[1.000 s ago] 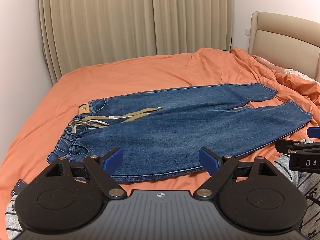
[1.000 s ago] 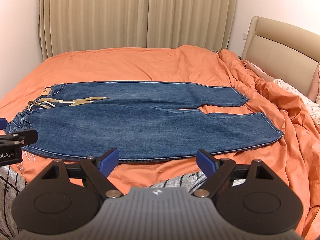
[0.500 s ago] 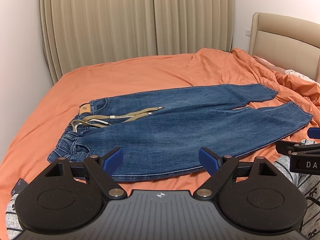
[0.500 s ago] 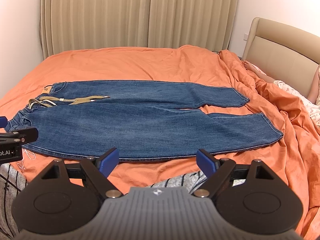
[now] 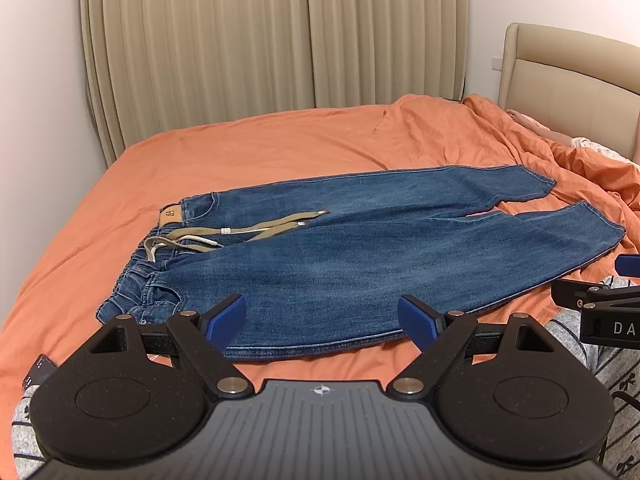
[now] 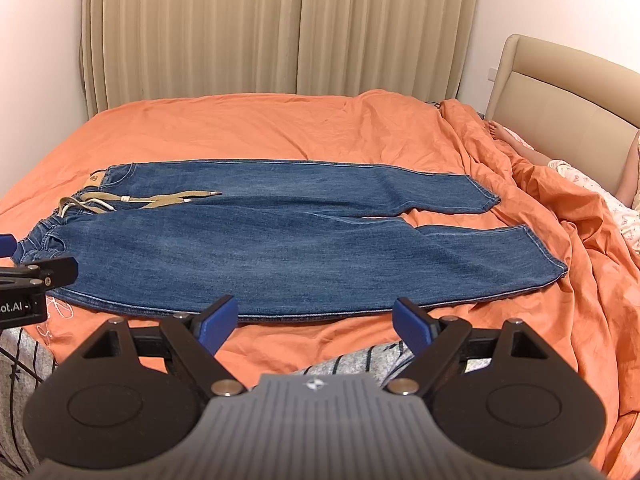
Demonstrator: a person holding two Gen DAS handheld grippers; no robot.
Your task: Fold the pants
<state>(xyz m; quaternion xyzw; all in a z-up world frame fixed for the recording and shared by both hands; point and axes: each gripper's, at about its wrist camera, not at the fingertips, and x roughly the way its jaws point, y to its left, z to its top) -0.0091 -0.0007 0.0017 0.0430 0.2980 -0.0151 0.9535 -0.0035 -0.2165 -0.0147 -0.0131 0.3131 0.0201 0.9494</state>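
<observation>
Blue denim pants (image 5: 340, 256) spread flat across the middle of both frames, lying on an orange bedsheet (image 5: 280, 144). Waistband toward the left of the frame, both legs running to the right, hems slightly apart at right centre. Beige drawstring (image 5: 224, 234) trailing loose over the waist area, tan patch (image 5: 171, 216) on the waistband's far corner.

Left gripper (image 5: 322, 318) low in the foreground of its own view, jaws spread wide, nothing between the blue pads (image 5: 226, 316), framing the near edge of the pants without touching. Right gripper (image 6: 314, 316) likewise at lower centre of its view, jaws spread and empty, just short of the near hem line.

Grey patterned fabric (image 6: 352, 362) bunched under the grippers at bottom. Beige curtains (image 5: 272, 36) filling the upper frame, padded headboard (image 6: 560, 96) at upper right. Bare foot (image 6: 494, 130) visible at right beside the rumpled sheet.
</observation>
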